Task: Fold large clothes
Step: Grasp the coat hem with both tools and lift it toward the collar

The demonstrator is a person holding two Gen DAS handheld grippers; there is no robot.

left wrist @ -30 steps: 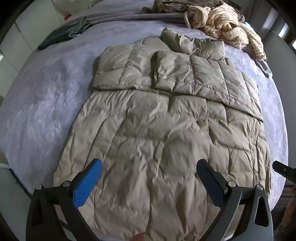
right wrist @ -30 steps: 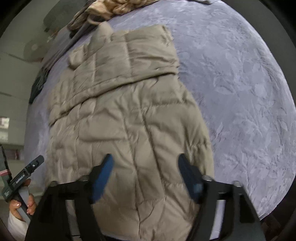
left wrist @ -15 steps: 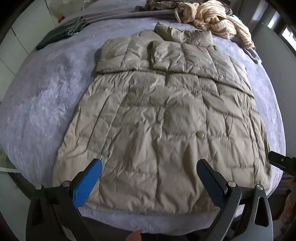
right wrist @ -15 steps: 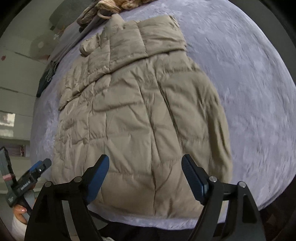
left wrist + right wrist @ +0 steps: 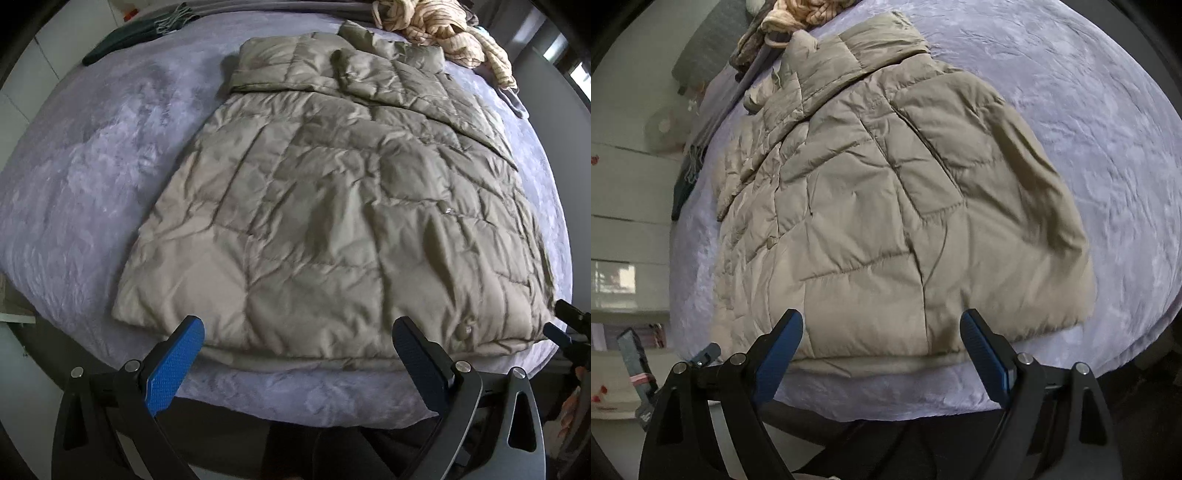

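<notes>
The quilted khaki puffer coat [image 5: 332, 206] lies flat across the middle of both views on the lavender bedspread [image 5: 92, 166], its sleeves folded over the chest in the upper part of the frame and its hem running along the bed's near edge just above the blue pads. The left gripper [image 5: 299, 354] hangs with its jaws spread wide and nothing between them, and the right gripper [image 5: 881, 349] is the same — wide open, empty, poised off the hem at the lower centre of its view. The likeliest trouble, as I judge it, is the padding: a puffy, slick shell tends to spring back, so a bottom-up fold may slide open or let the sleeves creep out of place. A pinch that catches only the top layer of the hem would lift one face and leave the other behind, skewing the fold. The hem also sits close to the mattress edge, so a dragged grip could pull the coat off toward the floor. The surface is a soft plush cover, which gives under pressure. At the upper right of the left view a striped cream garment [image 5: 443, 26] lies bunched near the collar, and a dark green cloth [image 5: 129, 37] rests at the upper left; pale cabinet fronts [image 5: 628, 206] fill the left side of the right view.
</notes>
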